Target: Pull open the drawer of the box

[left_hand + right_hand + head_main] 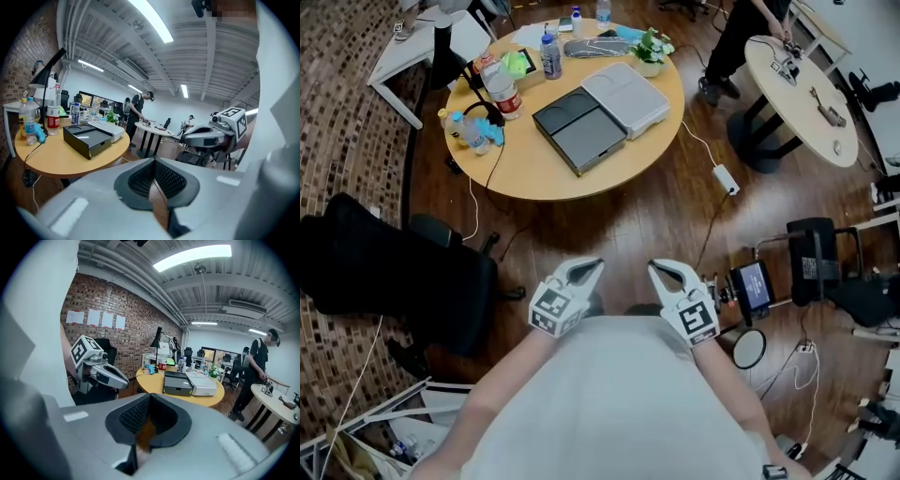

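Observation:
A black box (579, 127) with a shallow tray top lies on the round wooden table (534, 178), next to a white box (626, 97). The black box also shows in the left gripper view (88, 138) and the right gripper view (178, 383), far off in both. I hold both grippers close to my body over the floor, well short of the table. My left gripper (592, 265) is shut with nothing in it, its pads meeting (153, 161). My right gripper (658, 266) is also shut and empty (149, 399). They point toward the table side by side.
Bottles (504, 94), a potted plant (651, 49) and a black desk lamp (442, 42) stand on the table. A black office chair (384, 272) is at my left. A power strip (725, 178) lies on the floor. A person stands at a second round table (797, 94), back right.

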Available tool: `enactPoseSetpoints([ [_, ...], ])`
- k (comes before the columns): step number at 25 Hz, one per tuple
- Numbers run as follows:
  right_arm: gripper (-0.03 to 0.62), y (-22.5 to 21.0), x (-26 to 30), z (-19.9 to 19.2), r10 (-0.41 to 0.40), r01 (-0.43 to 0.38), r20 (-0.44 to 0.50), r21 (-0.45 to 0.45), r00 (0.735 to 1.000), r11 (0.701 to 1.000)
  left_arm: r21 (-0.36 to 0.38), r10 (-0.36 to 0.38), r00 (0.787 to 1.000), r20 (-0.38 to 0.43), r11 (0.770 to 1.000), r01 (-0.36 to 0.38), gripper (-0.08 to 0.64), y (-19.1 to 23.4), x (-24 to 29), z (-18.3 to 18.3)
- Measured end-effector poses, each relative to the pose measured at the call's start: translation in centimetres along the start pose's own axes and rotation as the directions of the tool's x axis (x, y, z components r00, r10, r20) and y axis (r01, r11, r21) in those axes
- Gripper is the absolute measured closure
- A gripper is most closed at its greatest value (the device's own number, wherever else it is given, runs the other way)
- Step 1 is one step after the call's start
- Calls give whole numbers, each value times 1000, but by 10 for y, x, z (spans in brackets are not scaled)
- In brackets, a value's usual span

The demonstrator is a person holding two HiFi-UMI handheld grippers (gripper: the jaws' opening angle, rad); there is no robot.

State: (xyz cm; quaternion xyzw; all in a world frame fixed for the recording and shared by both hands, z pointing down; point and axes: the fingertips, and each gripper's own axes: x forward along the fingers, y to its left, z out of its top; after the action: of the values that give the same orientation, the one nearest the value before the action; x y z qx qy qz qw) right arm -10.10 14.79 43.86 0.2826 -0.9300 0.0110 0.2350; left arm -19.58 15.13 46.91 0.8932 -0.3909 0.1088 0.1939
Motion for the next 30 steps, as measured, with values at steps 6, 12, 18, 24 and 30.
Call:
enactPoseSetpoints([
  [6,584,-13,14,3,26,-27,-14,-15,1000,1000,-19,18,1000,8,1000,-18,552,11,10,7],
  [12,584,-39,35,-2,81,-81,1,-18,997,997,-28,62,998,-21,998,-63,554,26,34,10],
  [18,584,-89,55,-6,156,-155,12,-26,988,988,72,125,986,-110,990,-117,554,49,94,23],
  [24,584,-146,73,-11,228,-226,28,-43,973,973,165,259,946,-197,960,-228,553,81,150,38],
  [30,584,-183,91,-22,277,-276,38,-40,960,960,265,454,837,-306,885,-383,554,123,171,20],
])
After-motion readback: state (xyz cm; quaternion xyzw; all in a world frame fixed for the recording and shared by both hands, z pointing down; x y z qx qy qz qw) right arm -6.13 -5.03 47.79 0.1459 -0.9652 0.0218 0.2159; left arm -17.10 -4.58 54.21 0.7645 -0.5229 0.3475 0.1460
